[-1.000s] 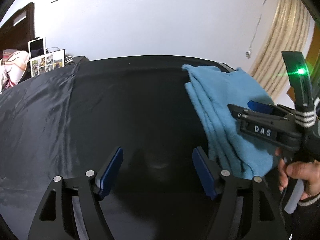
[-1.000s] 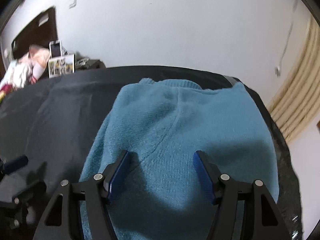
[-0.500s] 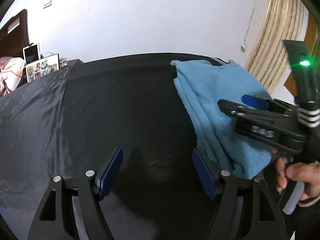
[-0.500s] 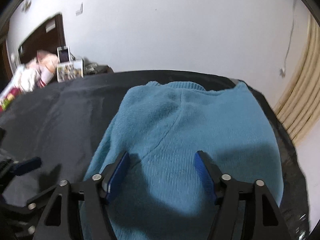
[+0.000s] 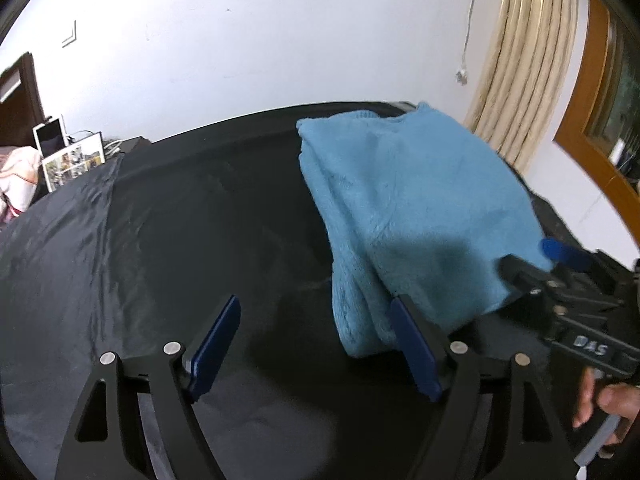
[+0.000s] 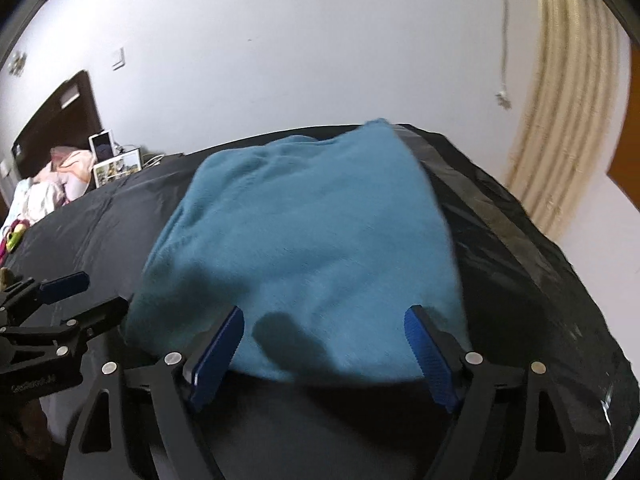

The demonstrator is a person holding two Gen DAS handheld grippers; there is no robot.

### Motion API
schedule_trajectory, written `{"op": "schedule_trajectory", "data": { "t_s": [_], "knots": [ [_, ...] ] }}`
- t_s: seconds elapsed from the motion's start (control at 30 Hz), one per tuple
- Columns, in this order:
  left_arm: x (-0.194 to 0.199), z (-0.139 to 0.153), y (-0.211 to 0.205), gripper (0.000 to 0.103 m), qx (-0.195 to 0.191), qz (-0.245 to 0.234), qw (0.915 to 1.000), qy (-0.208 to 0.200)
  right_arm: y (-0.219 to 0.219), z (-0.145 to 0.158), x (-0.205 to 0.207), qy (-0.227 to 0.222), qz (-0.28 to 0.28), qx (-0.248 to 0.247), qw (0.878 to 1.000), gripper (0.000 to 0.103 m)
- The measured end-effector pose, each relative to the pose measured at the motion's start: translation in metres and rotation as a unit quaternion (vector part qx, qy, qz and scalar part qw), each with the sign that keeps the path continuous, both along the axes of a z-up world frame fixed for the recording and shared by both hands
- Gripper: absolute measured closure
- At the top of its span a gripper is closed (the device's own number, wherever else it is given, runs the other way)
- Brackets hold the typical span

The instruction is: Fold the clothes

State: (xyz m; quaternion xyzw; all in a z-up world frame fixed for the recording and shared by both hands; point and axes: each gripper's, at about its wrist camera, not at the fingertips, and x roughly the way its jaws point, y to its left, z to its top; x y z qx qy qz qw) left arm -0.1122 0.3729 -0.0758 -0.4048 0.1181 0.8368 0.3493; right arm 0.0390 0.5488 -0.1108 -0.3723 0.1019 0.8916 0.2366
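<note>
Now, left wrist view: left gripper (image 5: 316, 344) points down and forward over the black cloth-covered surface (image 5: 168, 240), jaws spread wide, having just opened a little more, only bare black cloth between them. Its blue pads (image 5: 214, 346) hold nothing; the right-hand pad sits just in front of the near corner of the folded blue sweater (image 5: 408, 208), contact not clear. Sweater lies from 12 to 3 o'clock of this view, stacked in layers, fold edges showing along its left side. At 4 o'clock the right gripper (image 5: 552, 264) comes in from the side, its dark finger and one blue pad at the sweater's near right edge; a hand (image 5: 604, 408) wraps the handle below it, fingers curled. Beige curtain (image 5: 524, 60) at 1 o'clock, framed photos (image 5: 74, 160) at 9 o'clock against the white wall. Right wrist view: right gripper (image 6: 326, 354) tilts down toward the sweater (image 6: 304, 240), which fills the centre and runs away toward 12 o'clock. Jaws wide apart and just been opening; the sweater's near hem lies between the pads but they stand clear of it, nothing gripped. Left gripper (image 6: 64, 300) shows at 9 o'clock, side-on, open, just off the sweater's left edge, over black cloth (image 6: 520, 264). Picture blurred here; fine detail of the knit cannot be told.
</note>
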Motion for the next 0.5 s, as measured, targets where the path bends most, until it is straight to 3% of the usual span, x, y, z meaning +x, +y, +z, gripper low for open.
{"op": "schedule_trajectory", "data": {
  "t_s": [0.3, 0.5],
  "knots": [
    [0.009, 0.016, -0.004, 0.016, 0.010, 0.005, 0.9999, 0.002, -0.012, -0.001, 0.022, -0.011, -0.010, 0.017, 1.000, 0.017],
    [0.027, 0.037, -0.006, 0.015, 0.027, -0.008, 0.9993, 0.024, -0.027, 0.015, 0.025, 0.008, -0.026, 0.057, 0.998, 0.017]
  ]
}}
